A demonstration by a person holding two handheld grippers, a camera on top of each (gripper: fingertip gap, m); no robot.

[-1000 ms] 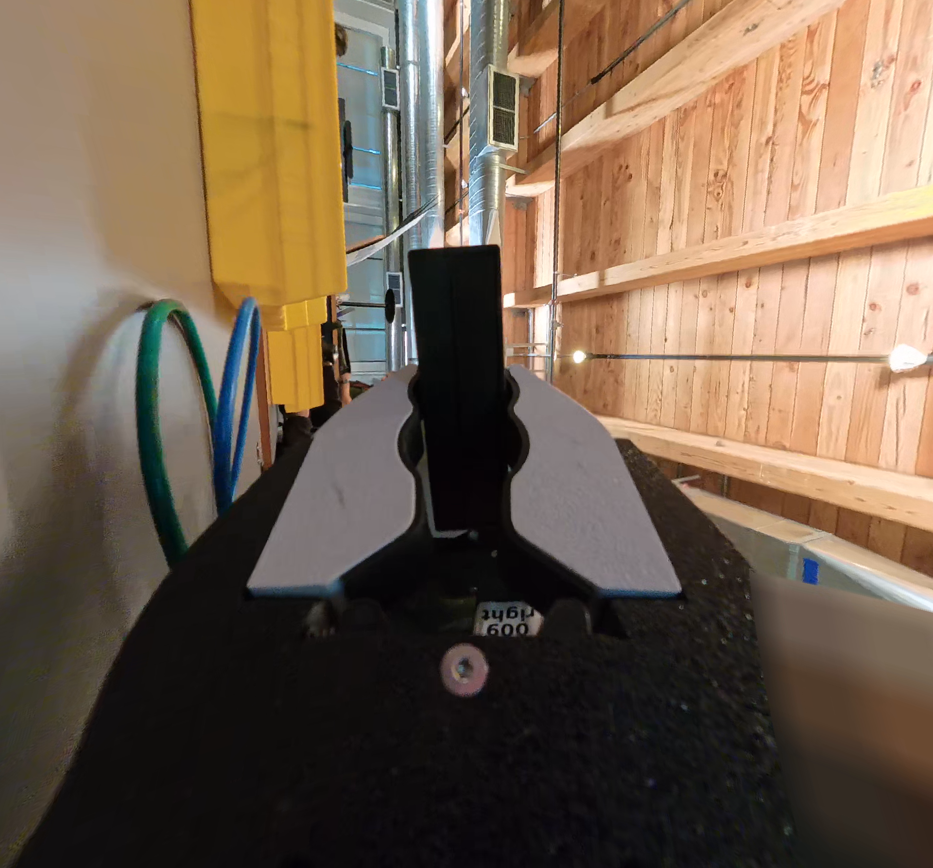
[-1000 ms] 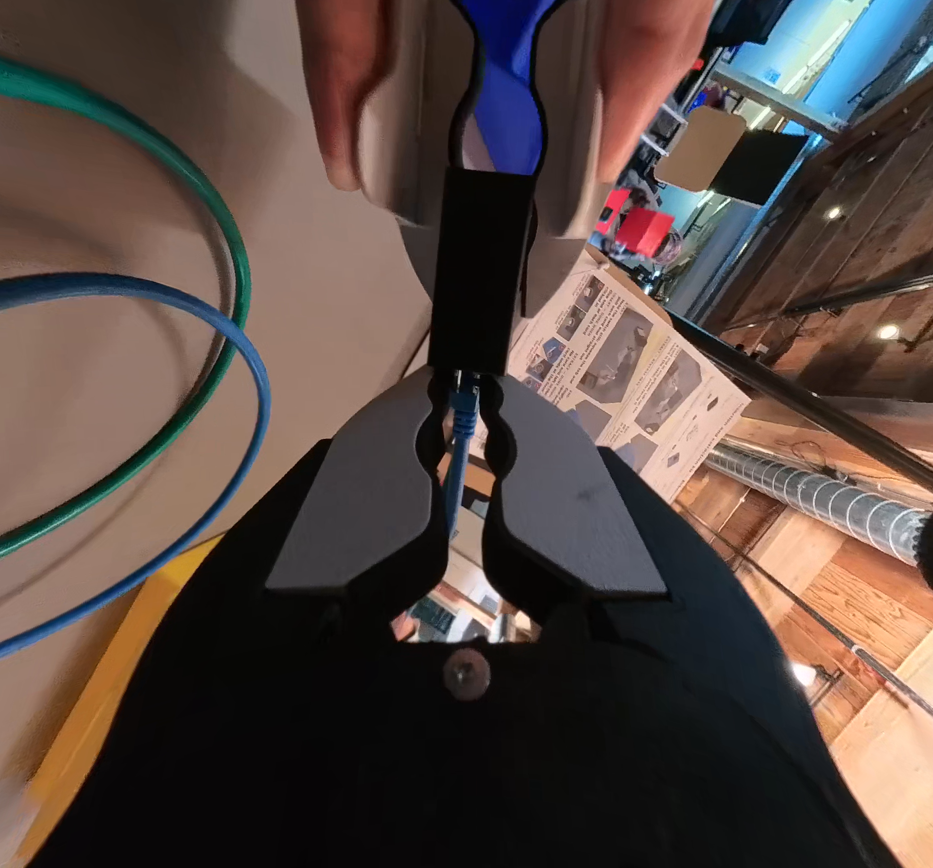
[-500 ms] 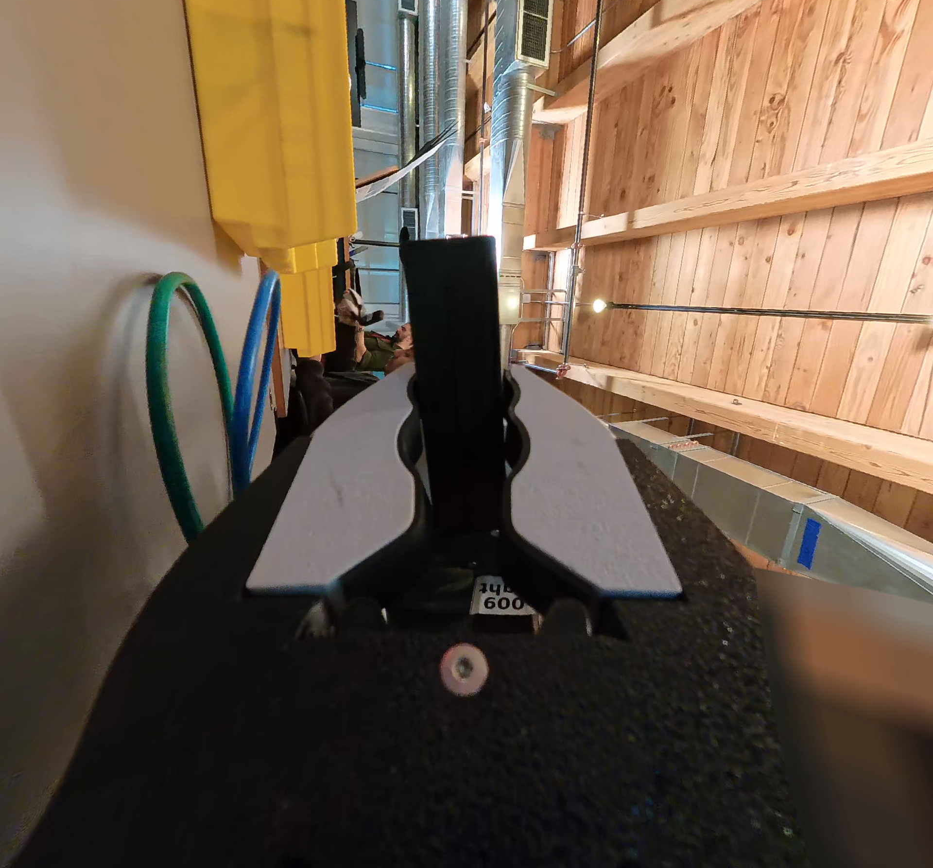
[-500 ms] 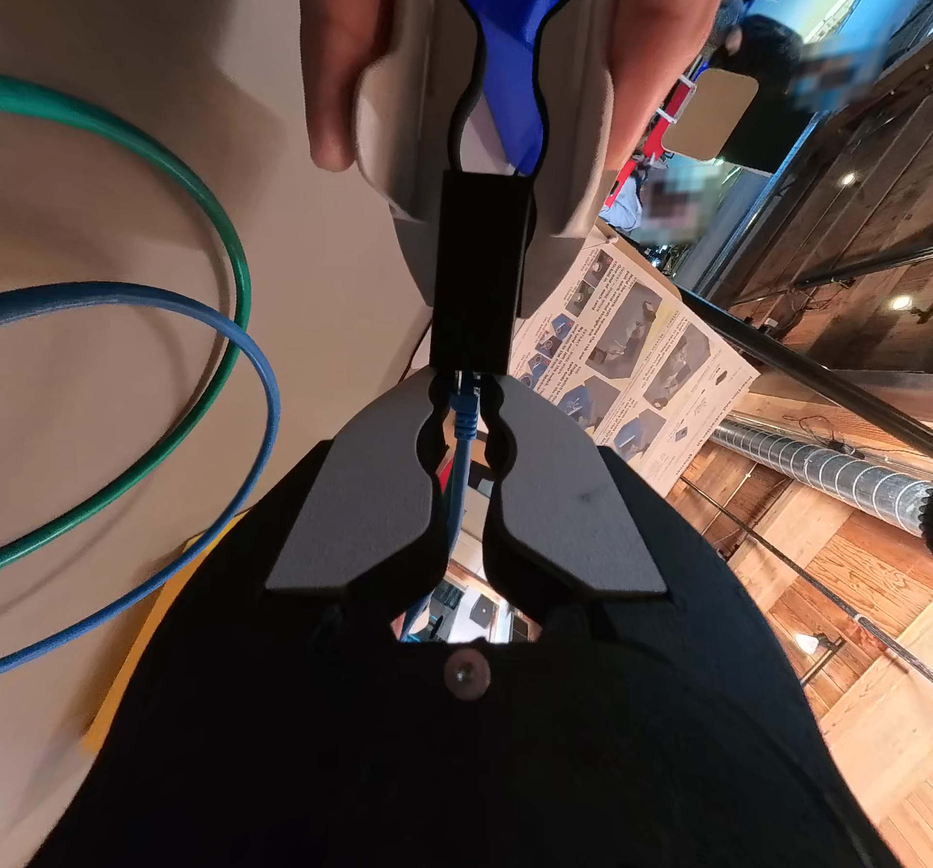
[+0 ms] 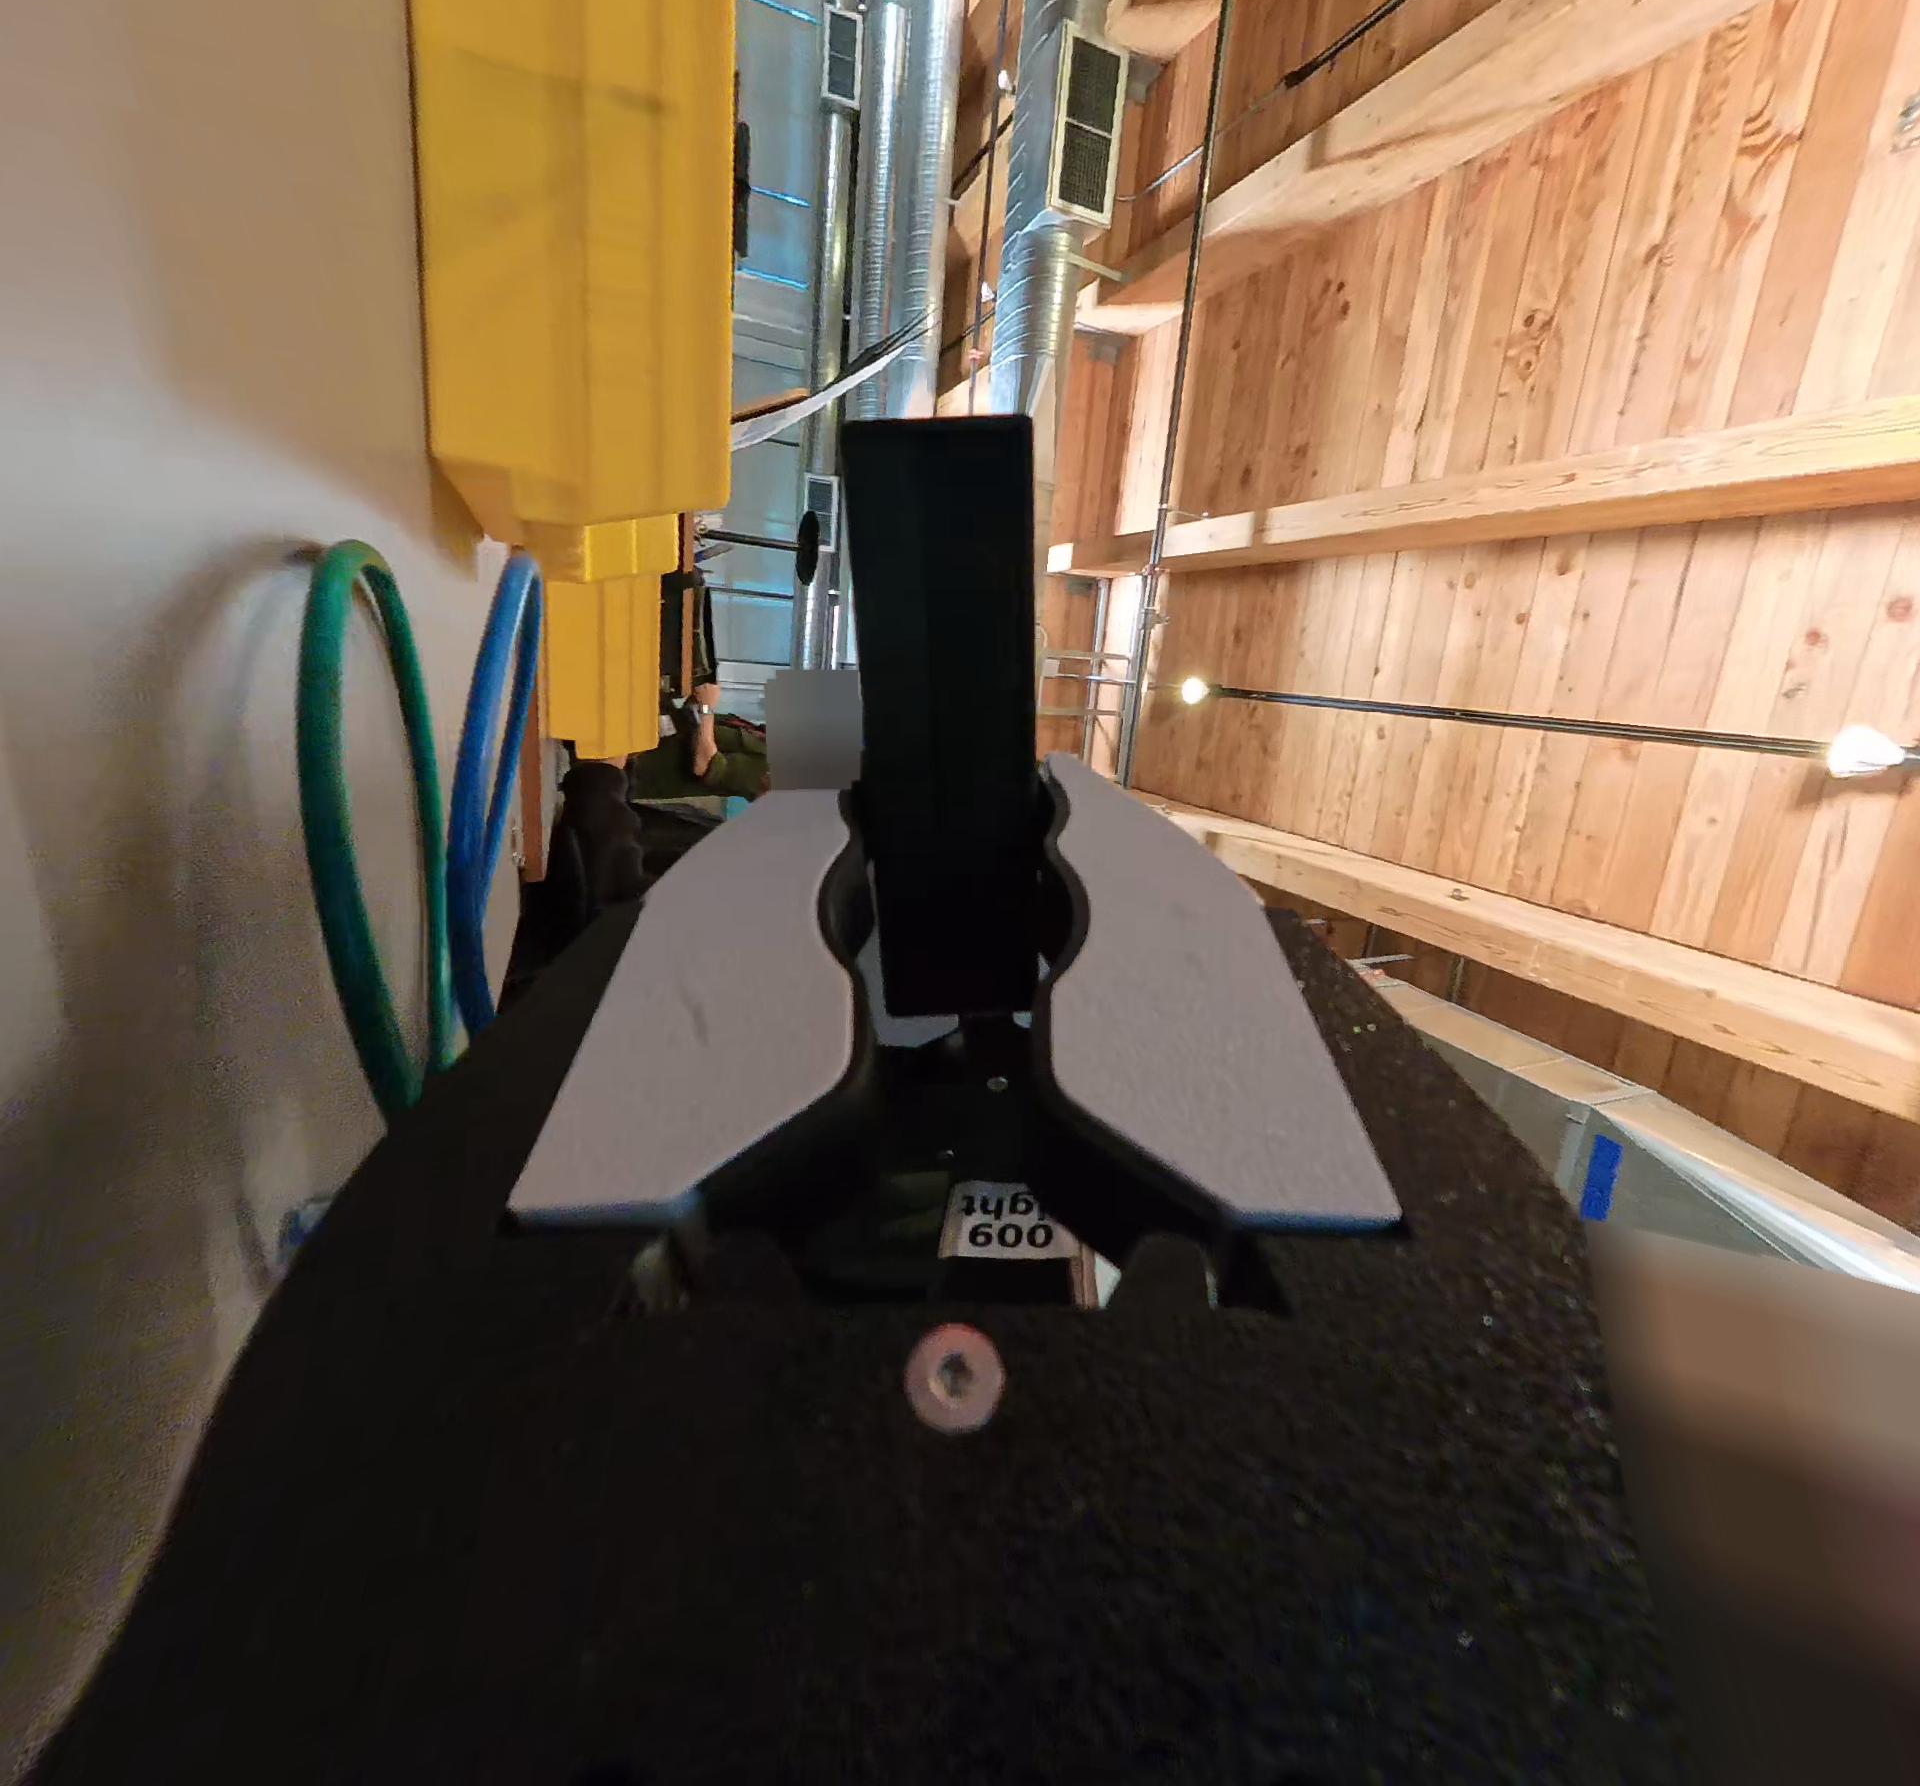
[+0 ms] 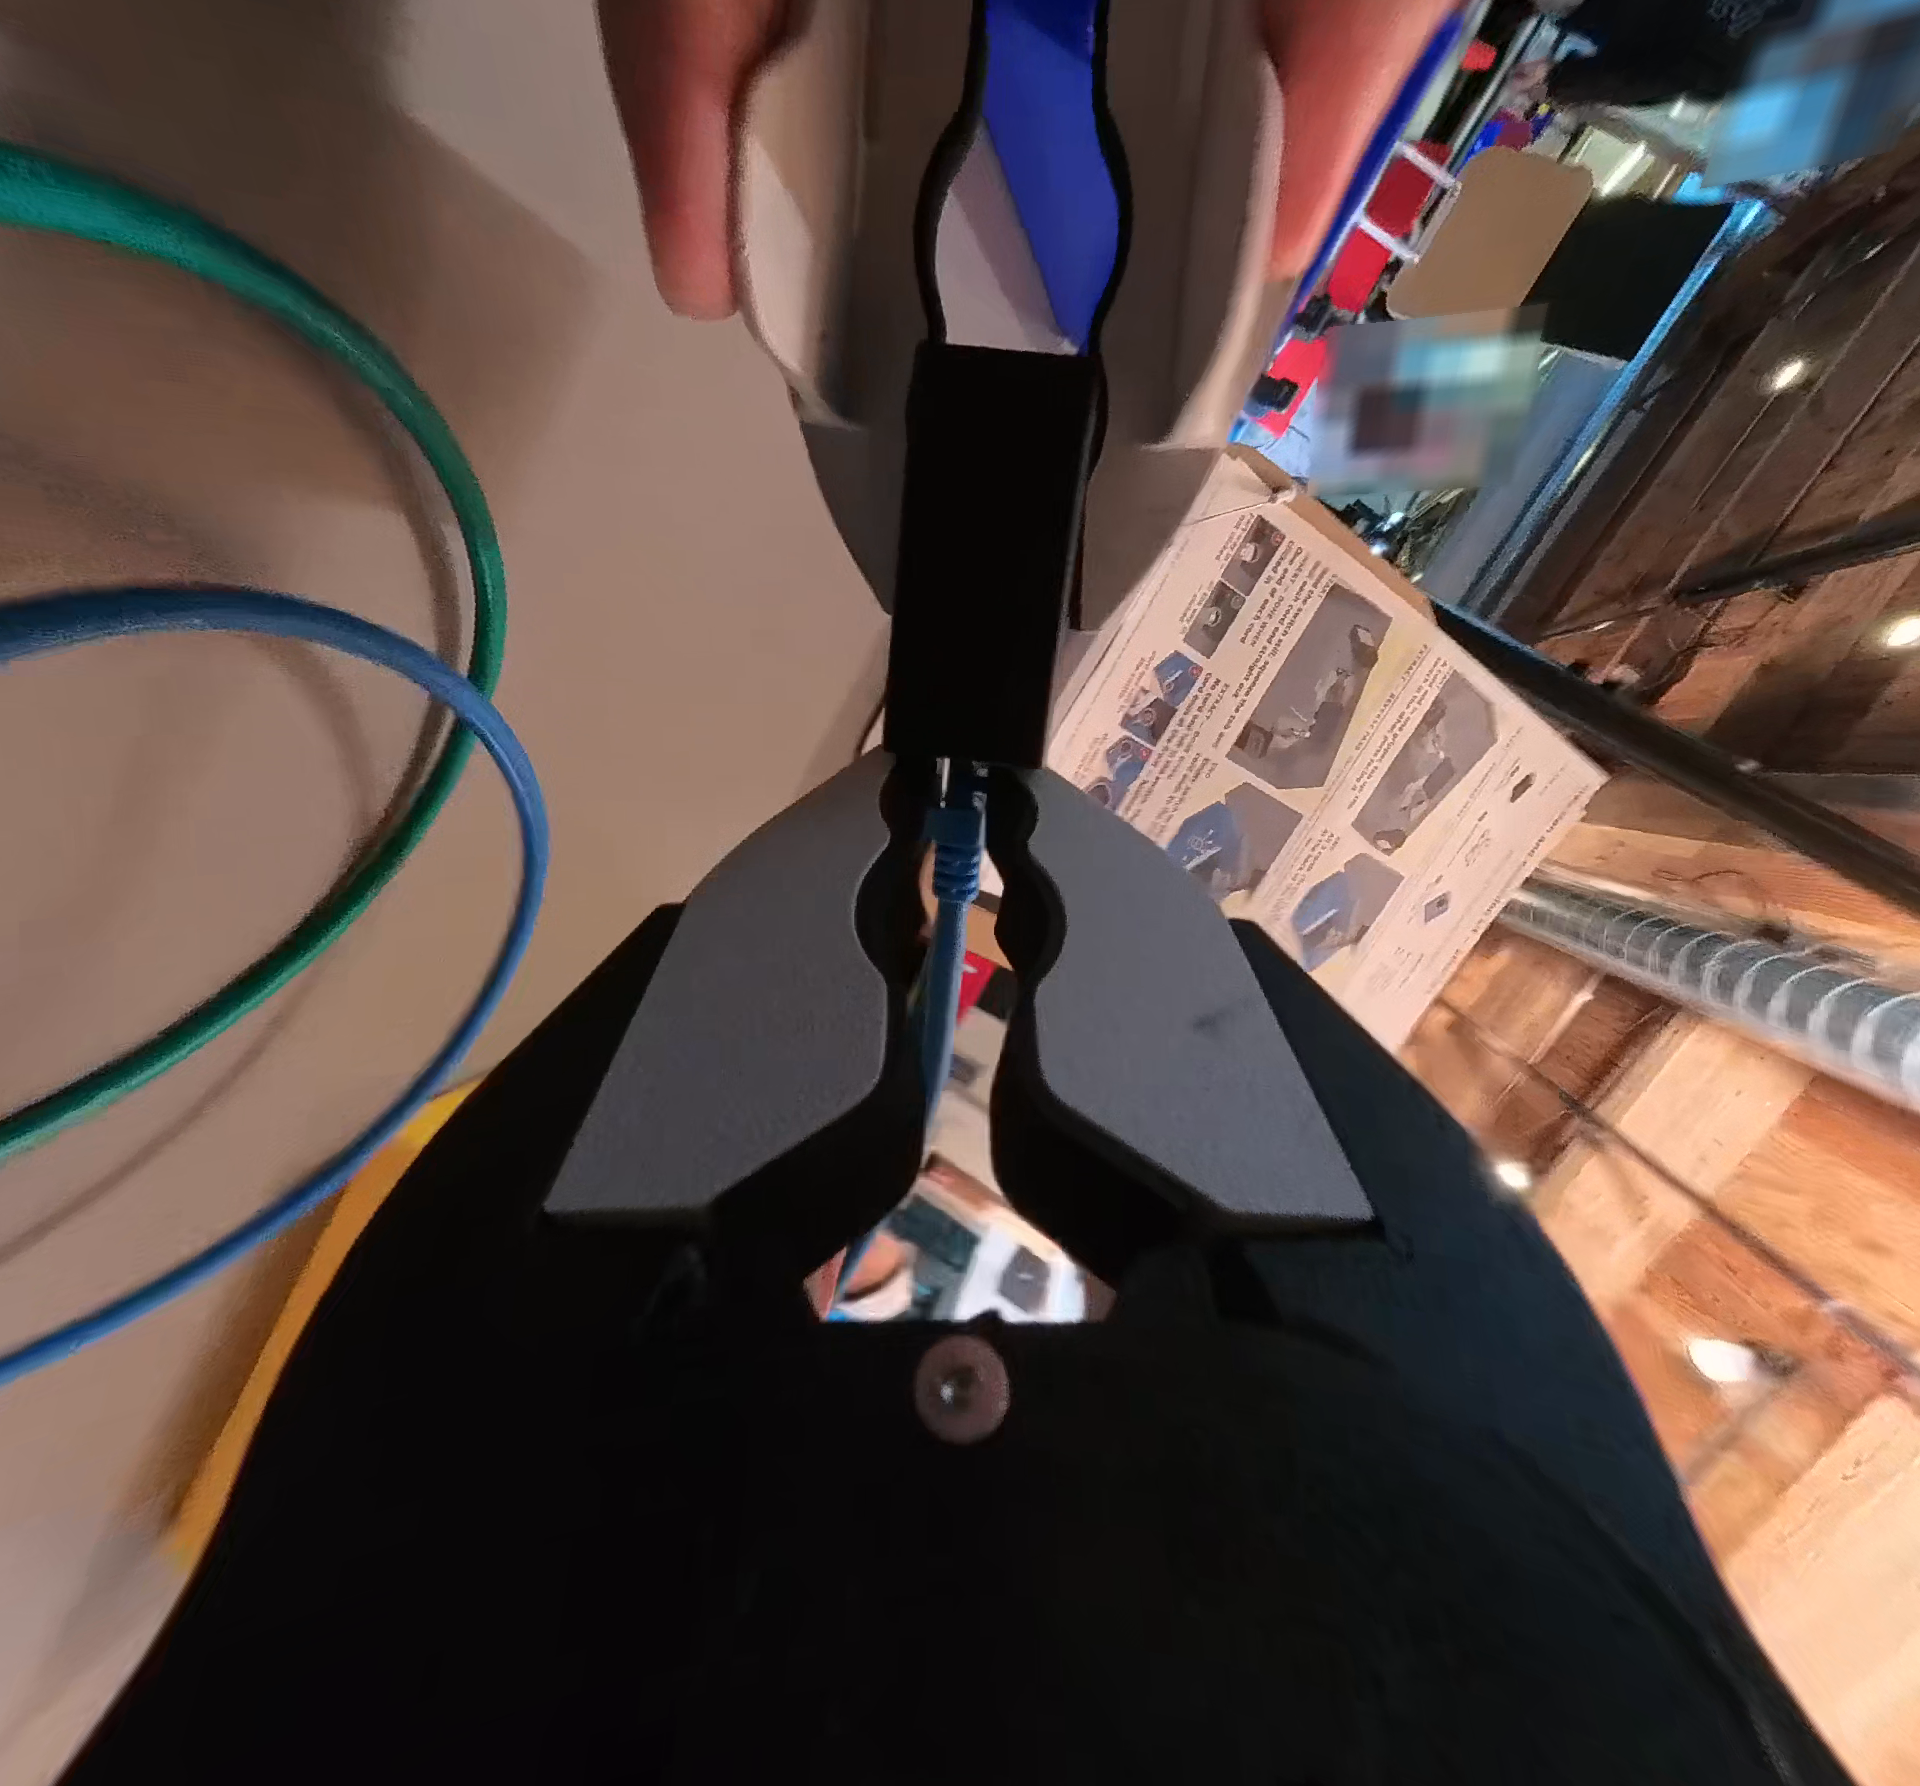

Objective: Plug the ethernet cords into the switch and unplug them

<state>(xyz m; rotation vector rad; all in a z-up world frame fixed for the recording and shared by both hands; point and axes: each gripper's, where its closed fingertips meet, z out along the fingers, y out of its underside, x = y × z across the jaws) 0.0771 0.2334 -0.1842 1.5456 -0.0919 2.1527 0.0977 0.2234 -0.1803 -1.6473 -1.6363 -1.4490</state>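
My left gripper (image 5: 945,791) is shut on the black switch (image 5: 940,697), a narrow box that stands up out of the grey fingers (image 5: 727,988). In the right wrist view the switch (image 6: 982,573) hangs from that same left gripper (image 6: 1003,417), which a hand (image 6: 696,74) holds. My right gripper (image 6: 956,780) is shut on the blue cord's plug (image 6: 956,837). The plug's tip sits at the near end of the switch, and I cannot tell how deep it is. The blue cord (image 6: 520,801) and a green cord (image 6: 457,510) loop over the beige table.
The cord loops, green (image 5: 343,801) and blue (image 5: 488,749), lie left of my left gripper, beside a yellow block (image 5: 571,178). A printed instruction sheet (image 6: 1320,780) lies right of the switch. Wooden walls and metal ducts are behind.
Both grips are unchanged and the plug stays at the switch's end. Both views have swung a little, so the background and cord loops have shifted.
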